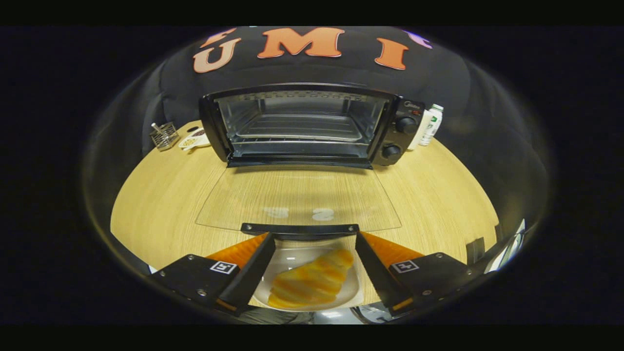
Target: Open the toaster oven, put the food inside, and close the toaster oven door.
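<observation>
Tool point(312, 243) is spread wide, held low and level, straddling a plate point(282, 261) with a croissant point(312, 280) without touching. Just ahead, the toaster oven point(312, 124) door point(297, 197) lies flat open; the oven sits at the tabletop's point(161, 195) far edge.

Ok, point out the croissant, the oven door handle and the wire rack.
croissant point(312, 280): gripper view, middle of the pastry, on the plate between the open fingers.
oven door handle point(300, 228): gripper view, centre of the bar.
wire rack point(300, 129): gripper view, middle bars inside the oven.
</observation>
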Motion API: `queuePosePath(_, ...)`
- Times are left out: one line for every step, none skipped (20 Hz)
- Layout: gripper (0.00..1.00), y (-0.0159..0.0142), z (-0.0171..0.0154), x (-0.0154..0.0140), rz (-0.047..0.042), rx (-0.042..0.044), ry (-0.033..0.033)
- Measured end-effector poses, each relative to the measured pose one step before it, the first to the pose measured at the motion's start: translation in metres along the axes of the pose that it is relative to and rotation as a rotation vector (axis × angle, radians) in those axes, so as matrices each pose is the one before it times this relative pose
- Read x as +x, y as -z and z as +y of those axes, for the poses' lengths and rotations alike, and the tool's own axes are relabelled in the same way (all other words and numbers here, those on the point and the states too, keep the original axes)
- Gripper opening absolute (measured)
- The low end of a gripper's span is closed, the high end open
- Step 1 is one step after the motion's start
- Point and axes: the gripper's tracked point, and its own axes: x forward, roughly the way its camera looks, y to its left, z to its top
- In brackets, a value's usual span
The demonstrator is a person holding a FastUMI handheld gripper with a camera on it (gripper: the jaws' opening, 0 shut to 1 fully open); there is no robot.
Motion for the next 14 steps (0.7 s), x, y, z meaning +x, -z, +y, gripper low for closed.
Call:
queuePosePath(0.99, -0.00015, -0.00130, -0.00577, -0.00567, 0.01710, 0.00289)
queuePosePath(0.99, 0.00215, -0.00199, -0.00684, -0.00206, 0.01619, 0.00344)
queuePosePath(0.99, 0.00283, -0.00118, -0.00593, -0.00003, 0.01527, 0.00107)
queuePosePath(0.99, 0.00466, 0.00120, -0.00554, 0.00503, 0.01384, 0.00051)
queuePosePath(0.99, 0.00532, -0.00024, -0.00507, 0.00735, 0.01451, 0.00325)
queuePosePath(0.99, 0.00521, -0.00029, -0.00458, 0.00763, 0.01299, 0.00754)
queuePosePath(0.99, 0.00732, -0.00076, -0.00433, 0.01277, 0.00907, 0.01062)
queuePosePath(0.99, 0.00598, -0.00120, -0.00344, 0.00866, 0.00805, 0.01424)
queuePosePath(0.99, 0.00472, -0.00082, -0.00342, 0.00360, 0.01138, 0.01313)
queuePosePath(0.99, 0.00555, 0.00137, -0.00209, 0.00242, 0.01251, 0.00484)
queuePosePath(0.99, 0.00628, 0.00225, -0.00103, 0.00778, 0.01904, 0.00186)
queuePosePath(0.99, 0.00601, 0.00183, 0.00088, 0.00924, 0.02346, 0.00094)
queuePosePath(0.99, 0.00652, 0.00306, 0.00386, 0.01353, 0.02132, 0.00243)
queuePosePath(0.99, 0.00751, 0.00104, 0.00256, 0.01876, 0.01774, 0.00486)
